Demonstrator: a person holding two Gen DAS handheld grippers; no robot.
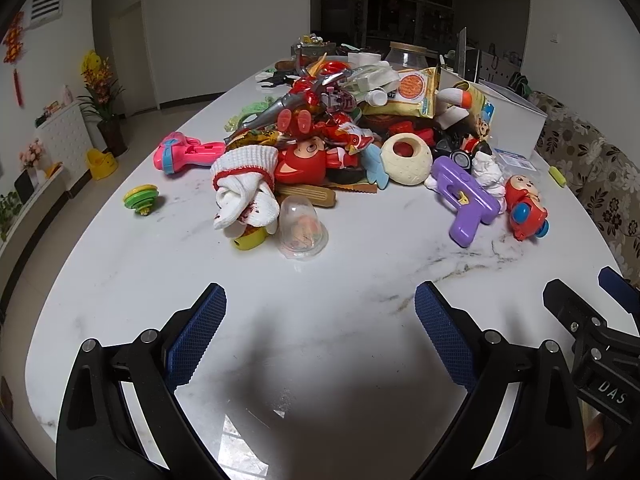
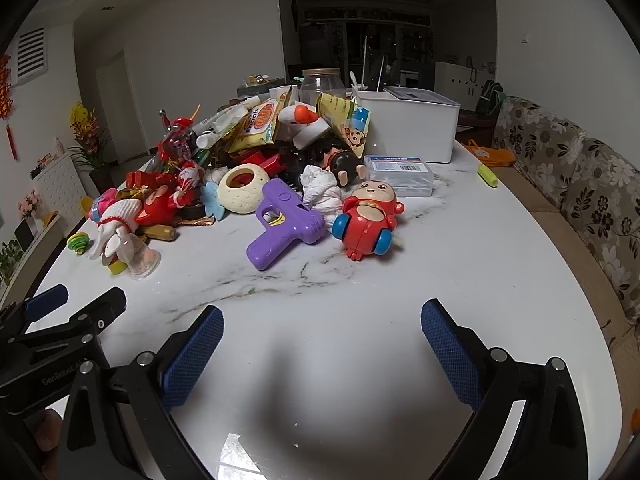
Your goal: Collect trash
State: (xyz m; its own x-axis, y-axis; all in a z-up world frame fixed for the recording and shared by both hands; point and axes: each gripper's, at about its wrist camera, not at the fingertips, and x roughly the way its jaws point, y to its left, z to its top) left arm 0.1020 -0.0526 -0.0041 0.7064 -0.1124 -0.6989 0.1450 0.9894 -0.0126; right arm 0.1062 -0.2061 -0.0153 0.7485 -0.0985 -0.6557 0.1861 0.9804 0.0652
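A heap of toys and trash lies on the white marble table (image 1: 320,264). Trash in it: a clear plastic cup (image 1: 302,228) (image 2: 140,258) at the near edge, a stained white glove (image 1: 244,184), crumpled white tissue (image 1: 486,170) (image 2: 320,190), and a yellow snack wrapper (image 1: 412,90) (image 2: 260,122). A white bin (image 2: 408,124) (image 1: 516,128) stands behind the heap on the right. My left gripper (image 1: 320,300) (image 2: 88,294) is open and empty, short of the cup. My right gripper (image 2: 322,316) (image 1: 582,280) is open and empty, short of the purple toy gun (image 2: 284,220).
A red monkey toy (image 2: 368,216), a pink toy (image 1: 184,154), a green spinning top (image 1: 140,198), a clear lidded box (image 2: 400,174) and a yellow-green marker (image 2: 488,176) lie around the heap. A glass jar (image 2: 322,84) stands behind. A floral sofa (image 2: 580,184) runs along the table's right side.
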